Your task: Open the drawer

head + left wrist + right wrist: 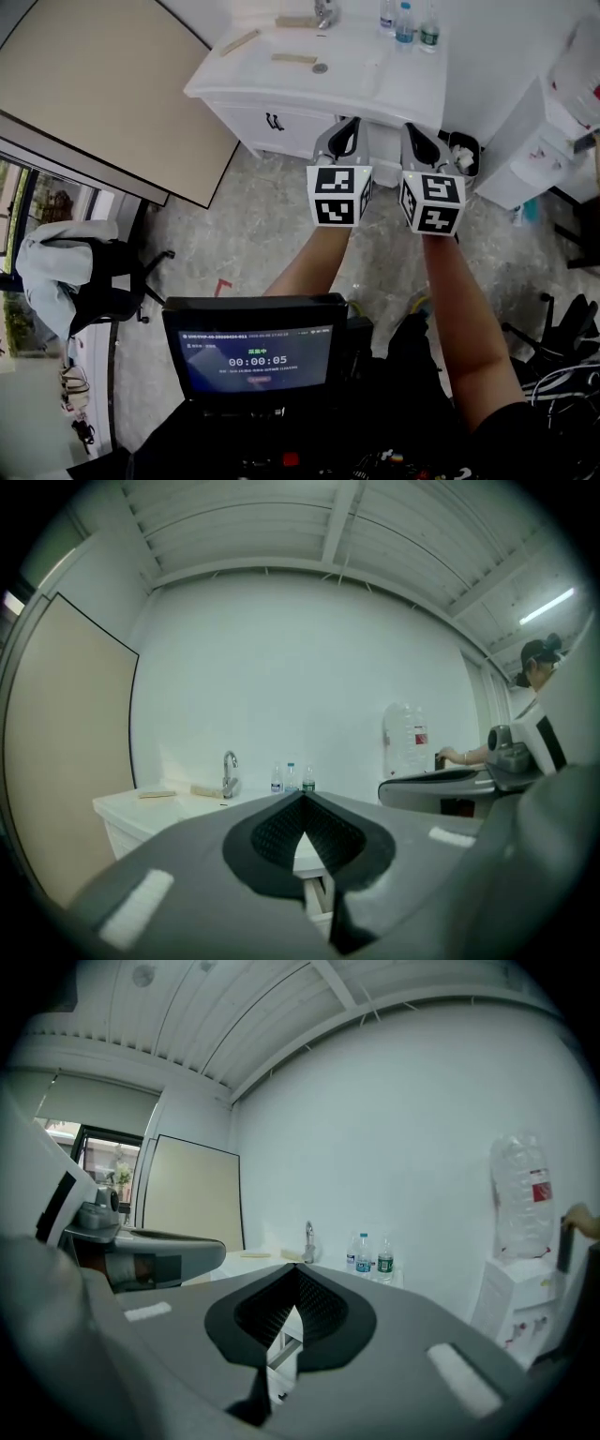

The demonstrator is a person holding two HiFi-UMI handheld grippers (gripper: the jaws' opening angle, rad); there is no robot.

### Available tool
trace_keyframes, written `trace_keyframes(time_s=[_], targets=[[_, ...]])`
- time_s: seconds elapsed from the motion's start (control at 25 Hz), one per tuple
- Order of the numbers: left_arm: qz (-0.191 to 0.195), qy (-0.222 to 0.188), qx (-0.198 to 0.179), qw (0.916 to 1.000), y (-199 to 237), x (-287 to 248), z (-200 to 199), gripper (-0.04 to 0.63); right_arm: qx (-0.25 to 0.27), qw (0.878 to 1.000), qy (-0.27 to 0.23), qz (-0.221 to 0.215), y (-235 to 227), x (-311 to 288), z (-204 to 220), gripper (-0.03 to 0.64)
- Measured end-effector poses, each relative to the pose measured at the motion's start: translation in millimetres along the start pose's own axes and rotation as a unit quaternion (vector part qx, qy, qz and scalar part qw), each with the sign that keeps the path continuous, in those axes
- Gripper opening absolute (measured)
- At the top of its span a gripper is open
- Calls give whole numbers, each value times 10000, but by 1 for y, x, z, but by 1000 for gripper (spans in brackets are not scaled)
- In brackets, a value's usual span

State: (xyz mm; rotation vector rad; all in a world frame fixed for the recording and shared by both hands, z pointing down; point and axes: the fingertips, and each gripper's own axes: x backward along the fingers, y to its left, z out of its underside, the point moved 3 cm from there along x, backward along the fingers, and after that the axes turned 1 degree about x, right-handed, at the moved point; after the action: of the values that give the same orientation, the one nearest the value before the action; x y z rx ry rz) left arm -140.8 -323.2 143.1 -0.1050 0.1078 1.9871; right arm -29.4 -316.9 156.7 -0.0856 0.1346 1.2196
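A white sink cabinet [309,75] stands against the far wall, and its front carries a small black handle [273,121]. Both grippers hover side by side in the air in front of the cabinet's right half, short of it. My left gripper [344,128] is shut, its jaw tips together with nothing between them; my right gripper [418,133] is shut and empty too. In the left gripper view the left gripper [302,801] points at the cabinet top [150,803]. A strip of white drawer front [317,892] shows through the gap below the tips. The right gripper [294,1271] faces the same counter.
A faucet [325,11] and three water bottles [405,21] stand on the counter. A dark bin [463,150] and a water dispenser [562,103] stand to the right. A beige board [103,84] leans at left. A monitor [253,356] sits close below me.
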Motion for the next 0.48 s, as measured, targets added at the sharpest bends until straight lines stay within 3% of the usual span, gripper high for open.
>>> trace_keyframes(time_s=[0.48], targets=[[-92, 117, 51, 9999, -12, 29, 3, 4, 17, 10000, -79, -57, 9, 25, -7, 21]])
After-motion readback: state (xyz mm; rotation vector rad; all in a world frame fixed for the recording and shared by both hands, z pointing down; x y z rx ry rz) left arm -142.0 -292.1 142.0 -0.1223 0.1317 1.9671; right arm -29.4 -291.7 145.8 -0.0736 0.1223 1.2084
